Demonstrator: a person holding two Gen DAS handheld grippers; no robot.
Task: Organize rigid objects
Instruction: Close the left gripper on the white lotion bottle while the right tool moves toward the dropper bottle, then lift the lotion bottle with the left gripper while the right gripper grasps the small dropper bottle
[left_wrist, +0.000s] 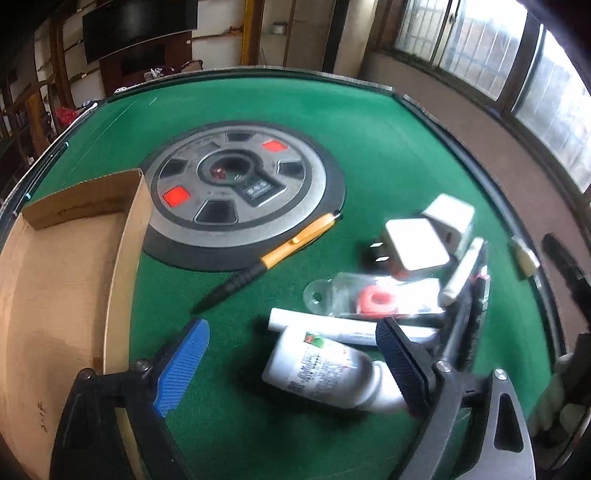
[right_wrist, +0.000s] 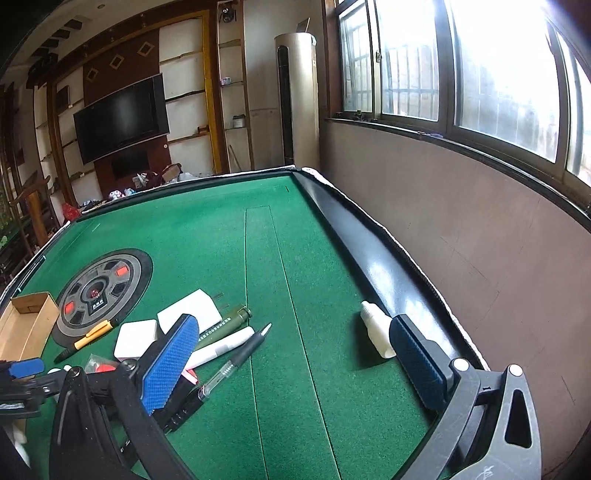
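My left gripper (left_wrist: 293, 325) is open above a heap of small items on the green table. A white labelled bottle (left_wrist: 317, 373) lies on its side between the fingers, its neck behind the right pad (left_wrist: 402, 365); the left pad stands well clear of it. Behind it lie a white marker (left_wrist: 332, 326), a clear packet with a red ring (left_wrist: 373, 301), two white chargers (left_wrist: 417, 247) and an orange pen (left_wrist: 291, 243). My right gripper (right_wrist: 295, 325) is open over bare felt, with a small white dropper bottle (right_wrist: 376, 328) just beside its right finger.
An open cardboard box (left_wrist: 55, 277) stands at the table's left edge. The table's round centre dial (left_wrist: 240, 188) lies behind the pen. A raised black rim (right_wrist: 369, 251) borders the right side, close to the wall. A green tube (right_wrist: 225, 325) and a black pen (right_wrist: 240, 354) lie in the heap.
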